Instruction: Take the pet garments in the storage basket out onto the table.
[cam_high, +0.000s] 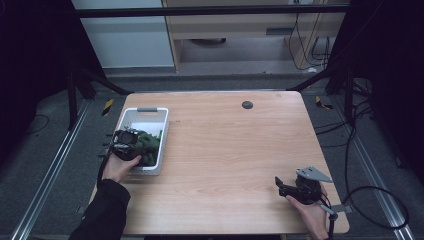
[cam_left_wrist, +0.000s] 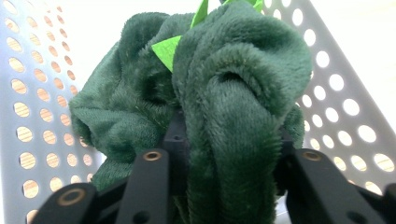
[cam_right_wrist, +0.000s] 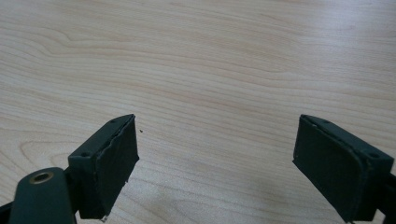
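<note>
A dark green plush toy (cam_high: 149, 142) with bright green felt spikes lies in the near half of a white perforated basket (cam_high: 145, 111) at the table's left edge. My left gripper (cam_high: 134, 144) reaches into the basket from the near side. In the left gripper view its black jaws stand on either side of the plush toy (cam_left_wrist: 233, 84) and squeeze a thick fold of it, with the left gripper (cam_left_wrist: 229, 140) half buried in the fabric. My right gripper (cam_high: 280, 186) rests low over the bare wood at the front right. In the right gripper view my right gripper (cam_right_wrist: 215, 163) is open with nothing between its pads.
The wooden table (cam_high: 225, 150) has a small black round cap (cam_high: 247, 104) near its far edge. The basket's holed walls (cam_left_wrist: 42, 116) rise close on both sides of the left gripper. A cable (cam_high: 370, 200) trails off the table's right side.
</note>
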